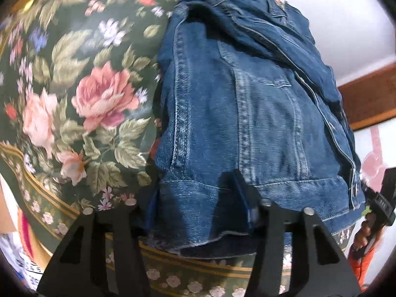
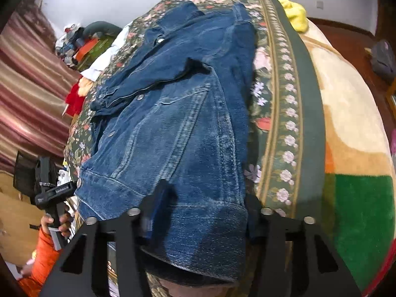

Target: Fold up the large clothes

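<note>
A blue denim jacket (image 1: 247, 113) lies on a floral green bedspread (image 1: 81, 94), partly folded, with a sleeve laid across its front. My left gripper (image 1: 198, 198) stands wide at the jacket's bottom hem, its fingers (image 1: 247, 198) either side of the hem's left corner. My right gripper (image 2: 203, 205) stands at the hem's other corner on the same jacket (image 2: 178, 113), the hem between its spread fingers (image 2: 158, 198). Each gripper shows in the other's view: the right one at the edge (image 1: 378, 198), the left one at the edge (image 2: 49, 190). Whether either grips cloth is hidden.
The bedspread (image 2: 277, 94) covers a bed. A cream, orange and green blanket (image 2: 351, 163) lies to the right. A yellow cloth (image 2: 294, 12) sits at the far end. Red and striped curtains (image 2: 29, 94) and a clothes pile (image 2: 81, 44) are on the left.
</note>
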Demonstrator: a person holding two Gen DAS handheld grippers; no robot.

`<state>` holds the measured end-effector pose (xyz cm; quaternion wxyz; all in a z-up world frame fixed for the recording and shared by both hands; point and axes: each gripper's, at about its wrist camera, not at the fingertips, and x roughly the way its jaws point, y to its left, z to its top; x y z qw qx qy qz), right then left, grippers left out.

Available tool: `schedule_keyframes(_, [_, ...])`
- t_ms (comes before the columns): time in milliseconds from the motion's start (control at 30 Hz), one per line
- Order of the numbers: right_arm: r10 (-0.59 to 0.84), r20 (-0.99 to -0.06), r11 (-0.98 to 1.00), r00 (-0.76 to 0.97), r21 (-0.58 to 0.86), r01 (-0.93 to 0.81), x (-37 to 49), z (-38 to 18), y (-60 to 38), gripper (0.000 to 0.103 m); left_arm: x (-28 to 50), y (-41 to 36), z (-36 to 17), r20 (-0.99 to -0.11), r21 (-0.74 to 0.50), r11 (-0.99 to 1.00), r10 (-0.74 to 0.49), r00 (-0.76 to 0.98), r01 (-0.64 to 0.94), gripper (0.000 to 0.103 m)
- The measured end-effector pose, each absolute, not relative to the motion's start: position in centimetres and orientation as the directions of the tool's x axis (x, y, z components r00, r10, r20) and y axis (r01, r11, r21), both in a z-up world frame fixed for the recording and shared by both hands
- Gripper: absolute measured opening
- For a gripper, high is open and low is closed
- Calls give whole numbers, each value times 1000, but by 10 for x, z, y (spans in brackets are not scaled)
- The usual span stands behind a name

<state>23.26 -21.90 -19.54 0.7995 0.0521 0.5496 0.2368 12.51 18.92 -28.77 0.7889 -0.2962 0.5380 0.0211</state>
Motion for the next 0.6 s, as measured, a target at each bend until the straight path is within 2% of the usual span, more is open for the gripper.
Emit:
schedule_keyframes(67, [427,-846,886,319,322,-334,230,-190,-216,34,130,180,-279,-871,-405,856,-253,421,-323,27])
schedule_keyframes(133, [438,-829,882,346,322,-345,230,-184,-216,31,131,173,-265,-868,-375,882,-226,442,-286,24])
schedule_keyframes(333, [469,-781,867,412,317,-385,237,-160,-207,22,146,168,-213,-799,-394,893,-215,561,-219,20])
schedule_keyframes(600, [490,-721,858,491,297,-420,261,-127,-185,21,179,181,-145,-690,-381,913,-178,701,-144,18])
